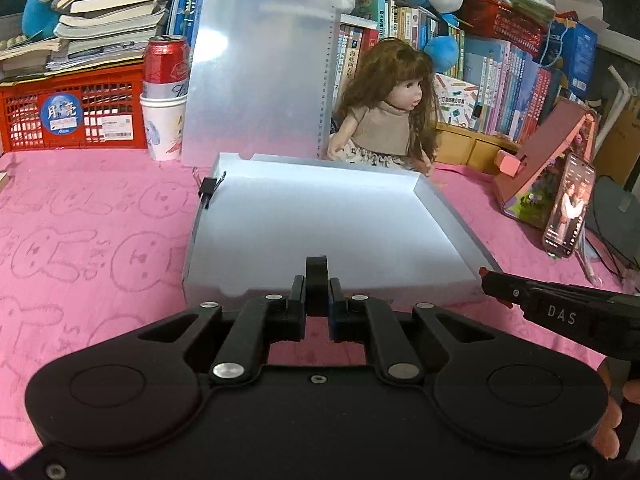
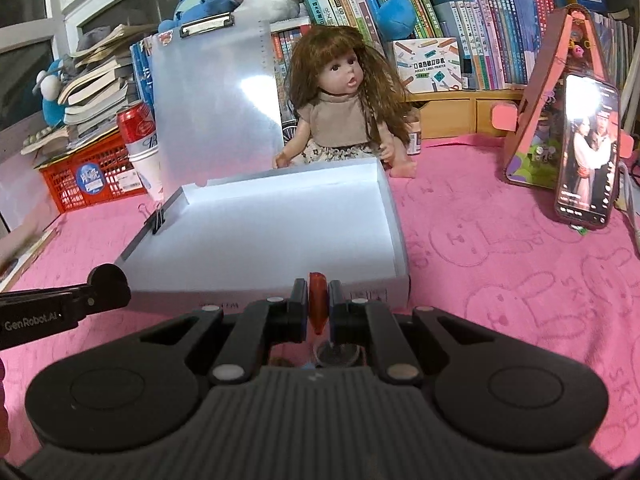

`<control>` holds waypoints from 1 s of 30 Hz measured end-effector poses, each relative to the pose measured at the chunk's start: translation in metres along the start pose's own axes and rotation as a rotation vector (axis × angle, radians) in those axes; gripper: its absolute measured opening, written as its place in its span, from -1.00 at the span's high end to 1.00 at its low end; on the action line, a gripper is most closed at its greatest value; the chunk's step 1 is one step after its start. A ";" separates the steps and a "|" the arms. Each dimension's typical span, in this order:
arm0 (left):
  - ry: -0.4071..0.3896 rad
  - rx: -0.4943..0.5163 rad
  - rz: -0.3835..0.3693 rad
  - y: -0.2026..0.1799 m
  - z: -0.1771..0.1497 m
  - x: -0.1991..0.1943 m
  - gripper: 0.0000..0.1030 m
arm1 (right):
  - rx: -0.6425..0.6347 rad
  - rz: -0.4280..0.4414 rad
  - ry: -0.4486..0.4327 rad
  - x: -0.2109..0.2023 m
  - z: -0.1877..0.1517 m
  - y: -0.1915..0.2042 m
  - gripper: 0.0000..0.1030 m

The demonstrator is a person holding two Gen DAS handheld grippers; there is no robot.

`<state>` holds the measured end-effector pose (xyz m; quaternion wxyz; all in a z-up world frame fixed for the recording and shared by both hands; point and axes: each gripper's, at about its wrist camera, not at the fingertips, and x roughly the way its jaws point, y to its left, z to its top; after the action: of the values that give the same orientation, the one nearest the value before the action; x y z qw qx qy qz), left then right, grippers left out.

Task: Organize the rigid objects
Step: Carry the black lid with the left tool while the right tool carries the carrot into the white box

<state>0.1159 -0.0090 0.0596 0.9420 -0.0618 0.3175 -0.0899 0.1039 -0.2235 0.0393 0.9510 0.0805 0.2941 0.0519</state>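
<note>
An open translucent plastic case lies on the pink cloth, its tray (image 1: 452,216) (image 2: 396,232) empty inside and its lid (image 1: 260,72) (image 2: 216,104) standing upright behind. A black binder clip (image 1: 209,192) (image 2: 157,218) is clipped on the tray's left wall. My left gripper (image 1: 317,292) is shut on a round black object (image 1: 317,280) just over the tray's near edge. My right gripper (image 2: 318,300) is shut on a flat orange-red piece (image 2: 318,300), also at the tray's near edge. Each gripper's tip shows in the other's view, the right gripper (image 1: 490,282) and the left gripper (image 2: 110,282).
A doll (image 1: 392,116) (image 2: 340,108) sits behind the tray. A red can in a paper cup (image 1: 166,96) (image 2: 138,140) and a red crate (image 1: 72,112) stand at the back left. A phone (image 1: 568,208) (image 2: 588,152) leans on a pink stand (image 2: 540,104) at right. Books line the back.
</note>
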 end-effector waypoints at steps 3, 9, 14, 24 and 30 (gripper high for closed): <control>0.017 -0.016 0.002 0.001 0.011 0.012 0.81 | 0.019 0.000 0.003 0.010 0.010 -0.001 0.75; 0.033 -0.020 0.034 0.003 0.027 0.038 0.81 | 0.046 0.012 0.020 0.034 0.027 -0.001 0.75; 0.082 -0.047 0.042 0.008 0.034 0.063 0.81 | 0.035 0.001 0.041 0.055 0.035 0.001 0.75; 0.135 -0.062 0.065 0.009 0.036 0.101 0.81 | 0.065 -0.012 0.103 0.093 0.036 0.002 0.75; 0.159 -0.060 0.075 0.010 0.033 0.114 0.81 | 0.054 -0.023 0.127 0.106 0.033 0.006 0.75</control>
<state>0.2262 -0.0207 0.0168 0.9143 -0.0708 0.3958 -0.0499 0.2097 -0.2064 0.0084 0.9285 0.0993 0.3559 0.0380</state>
